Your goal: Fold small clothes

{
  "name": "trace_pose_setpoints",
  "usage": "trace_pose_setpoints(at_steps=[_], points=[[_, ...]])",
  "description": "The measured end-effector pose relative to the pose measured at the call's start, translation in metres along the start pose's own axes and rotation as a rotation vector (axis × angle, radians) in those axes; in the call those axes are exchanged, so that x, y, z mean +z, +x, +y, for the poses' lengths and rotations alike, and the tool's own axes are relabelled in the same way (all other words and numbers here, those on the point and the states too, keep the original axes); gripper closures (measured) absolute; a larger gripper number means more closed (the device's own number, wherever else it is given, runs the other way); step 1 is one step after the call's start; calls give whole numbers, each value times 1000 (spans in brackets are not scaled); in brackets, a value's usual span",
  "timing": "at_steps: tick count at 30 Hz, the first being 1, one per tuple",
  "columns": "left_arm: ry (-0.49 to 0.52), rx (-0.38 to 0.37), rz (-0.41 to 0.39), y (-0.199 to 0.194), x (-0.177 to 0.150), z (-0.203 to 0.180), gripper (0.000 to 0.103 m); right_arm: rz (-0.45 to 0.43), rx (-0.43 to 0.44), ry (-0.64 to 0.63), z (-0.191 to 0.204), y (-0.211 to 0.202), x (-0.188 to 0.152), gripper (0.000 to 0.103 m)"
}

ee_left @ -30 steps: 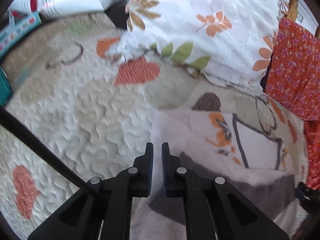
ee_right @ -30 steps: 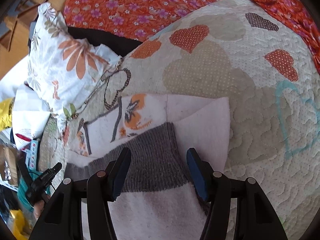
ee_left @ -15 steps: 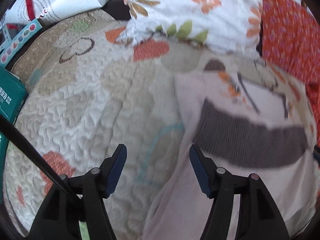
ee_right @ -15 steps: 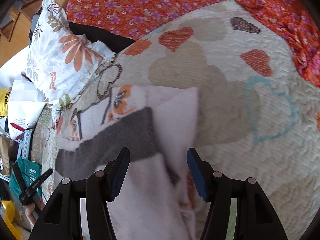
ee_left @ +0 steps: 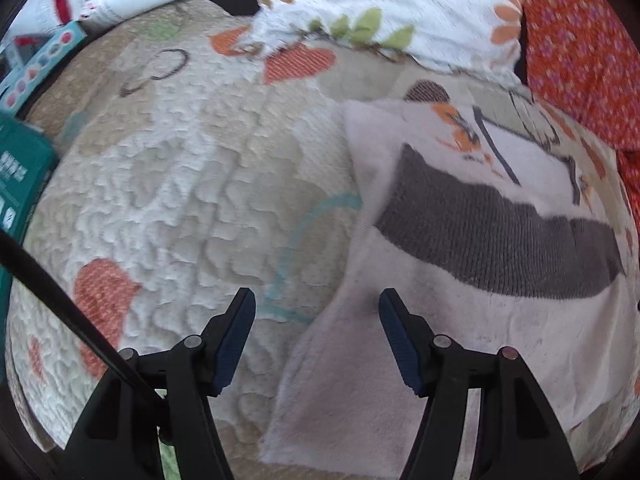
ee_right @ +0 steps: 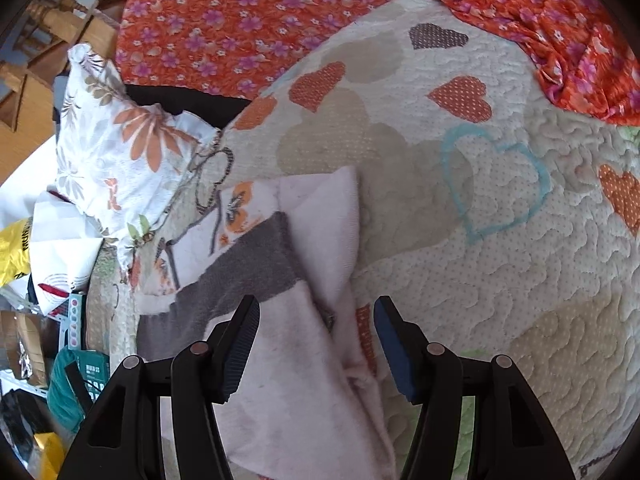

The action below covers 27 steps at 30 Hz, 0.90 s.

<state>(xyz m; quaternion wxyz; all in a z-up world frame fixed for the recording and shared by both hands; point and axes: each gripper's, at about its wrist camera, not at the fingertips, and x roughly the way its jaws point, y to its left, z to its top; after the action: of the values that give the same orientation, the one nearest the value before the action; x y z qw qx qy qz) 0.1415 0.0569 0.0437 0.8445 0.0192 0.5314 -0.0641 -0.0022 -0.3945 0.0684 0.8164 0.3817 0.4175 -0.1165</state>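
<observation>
Left wrist view: the left claw (ee_left: 316, 300) hangs with its jaws apart and nothing between the pads, having just opened; its right finger is over the near edge of the pale pink garment (ee_left: 460, 360), its left over the heart-patterned quilt (ee_left: 180, 184). In the right wrist view the right claw (ee_right: 316, 306) is likewise spread, gripping nothing, above the garment's folded edge. The garment lies flat on the quilt, grey band (ee_left: 500, 244) across it. Beyond sit a floral pillow (ee_right: 120, 152) and orange flowered cloth (ee_right: 248, 12).
</observation>
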Motion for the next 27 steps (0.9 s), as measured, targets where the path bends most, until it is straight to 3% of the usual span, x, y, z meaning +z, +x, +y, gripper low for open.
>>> trace_pose_setpoints(at_steps=[5,14,20,27], points=[[-77,-11,-50,-24,-5,16,39,-6,6,14,2,-3,-2,37],[-220,-158,-114,-58,-35,26,39,-19,17,31,11,-18,-21,37],[-356,-277,-34,-41,-41,35,38,-1,10,-25,19,-22,-36,36],[-376,-273,-7,-27,-33,33,38,50,11,-70,17,-10,-37,36]])
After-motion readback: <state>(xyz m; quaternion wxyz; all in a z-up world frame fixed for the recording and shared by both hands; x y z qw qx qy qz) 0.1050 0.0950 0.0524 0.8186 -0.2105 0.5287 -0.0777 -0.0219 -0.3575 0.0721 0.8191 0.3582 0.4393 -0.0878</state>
